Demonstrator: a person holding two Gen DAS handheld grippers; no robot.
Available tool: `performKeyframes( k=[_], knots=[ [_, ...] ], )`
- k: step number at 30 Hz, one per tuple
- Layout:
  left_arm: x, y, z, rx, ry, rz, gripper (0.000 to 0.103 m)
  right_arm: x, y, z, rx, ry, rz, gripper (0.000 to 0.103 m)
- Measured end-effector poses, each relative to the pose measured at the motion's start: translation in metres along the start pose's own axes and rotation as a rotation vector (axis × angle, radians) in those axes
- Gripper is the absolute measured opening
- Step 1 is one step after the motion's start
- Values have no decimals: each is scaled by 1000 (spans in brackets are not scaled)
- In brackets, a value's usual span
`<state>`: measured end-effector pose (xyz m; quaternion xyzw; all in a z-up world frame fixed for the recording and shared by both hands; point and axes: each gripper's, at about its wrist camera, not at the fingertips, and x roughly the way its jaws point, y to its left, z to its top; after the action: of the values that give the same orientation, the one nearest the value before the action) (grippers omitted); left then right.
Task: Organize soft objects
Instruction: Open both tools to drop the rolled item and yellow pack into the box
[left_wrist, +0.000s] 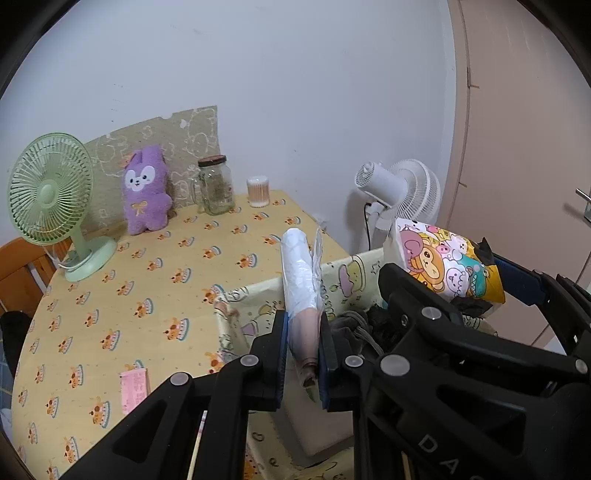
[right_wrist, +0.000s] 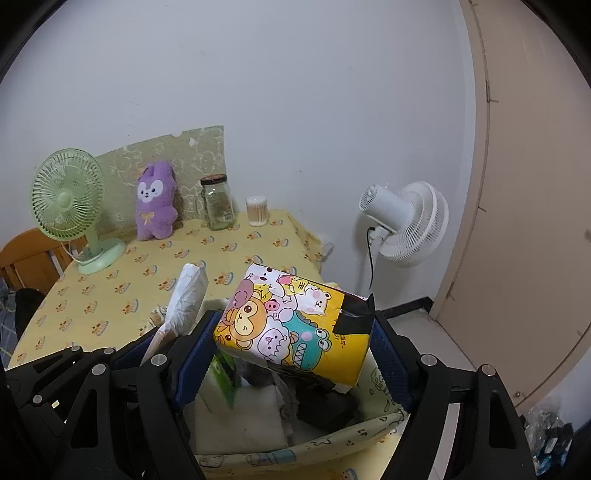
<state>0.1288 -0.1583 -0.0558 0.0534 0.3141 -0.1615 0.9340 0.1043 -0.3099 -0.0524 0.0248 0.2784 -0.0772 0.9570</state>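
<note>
Above the fabric bin (right_wrist: 295, 452) at the table's (left_wrist: 122, 280) edge, your left gripper (left_wrist: 302, 354) is pinched tight on a plastic-wrapped pack (left_wrist: 299, 280), while your right gripper (right_wrist: 295, 354) stands wide, its 2 pads pressing the cartoon tissue pack (right_wrist: 291, 328) held over the bin.

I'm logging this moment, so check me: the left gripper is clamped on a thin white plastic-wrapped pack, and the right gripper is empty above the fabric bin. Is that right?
Not quite. The right gripper isn't empty: it holds a cartoon-printed yellow pack between its pads above the fabric bin, as the right wrist view shows. The left gripper is clamped on the thin white plastic-wrapped pack.
</note>
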Motion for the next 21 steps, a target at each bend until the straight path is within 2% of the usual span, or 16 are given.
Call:
performKeyframes(
  k=[11, 13, 15, 16, 17, 18, 19, 21],
  knots=[
    [18, -12, -5, 45, 61, -35, 14, 14, -12, -9, 22, 46, -24, 82],
    [20, -13, -5, 54, 73, -34, 22, 17, -14, -10, 24, 54, -19, 82],
    [21, -14, -5, 64, 82, -36, 36, 20, -14, -11, 26, 58, -10, 81],
    [22, -14, -6, 69, 86, -36, 39, 21, -14, -12, 26, 59, -4, 81],
    [23, -14, -6, 71, 89, -33, 49, 22, -14, -12, 26, 61, -2, 81],
    [25, -14, -6, 71, 92, -28, 65, 23, -14, -12, 27, 63, -2, 81],
    [26, -14, -6, 71, 96, -24, 71, 26, -14, -13, 27, 66, -2, 81],
    [29, -14, -7, 71, 104, -24, 74, 29, -14, -13, 27, 72, 3, 81]
  ],
)
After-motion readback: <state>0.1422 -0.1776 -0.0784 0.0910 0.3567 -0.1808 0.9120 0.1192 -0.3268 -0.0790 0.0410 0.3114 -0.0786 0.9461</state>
